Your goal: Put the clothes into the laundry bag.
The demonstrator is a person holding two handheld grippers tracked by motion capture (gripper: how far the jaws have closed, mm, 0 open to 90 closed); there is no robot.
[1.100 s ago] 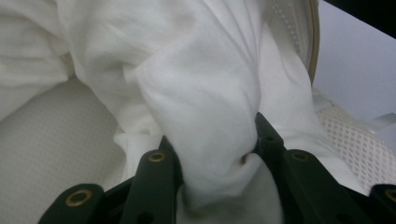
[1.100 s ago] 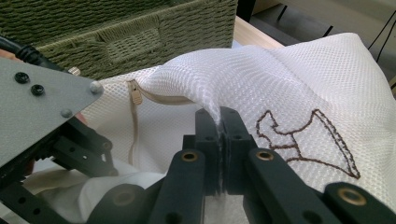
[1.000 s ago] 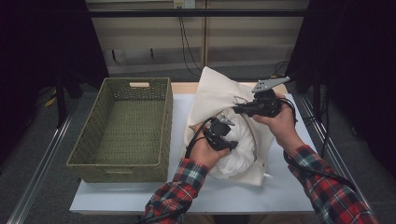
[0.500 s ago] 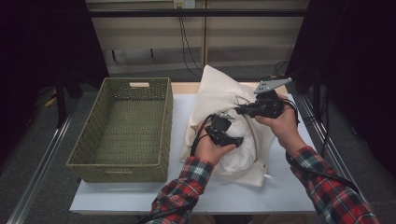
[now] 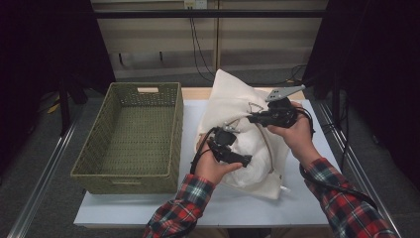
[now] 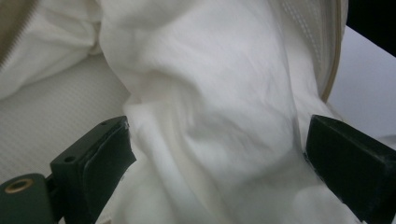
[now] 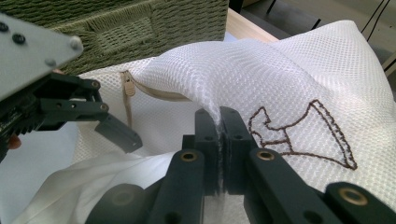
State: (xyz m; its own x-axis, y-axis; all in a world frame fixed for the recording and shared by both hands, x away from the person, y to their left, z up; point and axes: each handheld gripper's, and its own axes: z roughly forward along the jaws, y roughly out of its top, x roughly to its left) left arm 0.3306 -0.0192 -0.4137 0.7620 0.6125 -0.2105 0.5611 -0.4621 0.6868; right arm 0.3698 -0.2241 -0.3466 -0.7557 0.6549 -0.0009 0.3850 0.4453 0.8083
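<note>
Left hand-held gripper (image 5: 246,159) low over the mesh bag (image 5: 233,99), jaws just opened wide, white cloth (image 6: 210,116) loose between them. Right hand-held gripper (image 5: 250,118) farther back, clamped on the bag's mesh, held level.

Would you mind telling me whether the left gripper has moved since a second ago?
Yes. The left gripper has slid slightly right, away from the wicker basket, its jaws just opening over the white cloth in the mesh bag.

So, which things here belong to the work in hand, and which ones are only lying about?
In the work:
- mesh laundry bag, pinched by the right gripper
- white cloth inside it, between the left gripper's jaws, which have just been opening

Lying about:
- woven basket, apart from both grippers
- table
</note>
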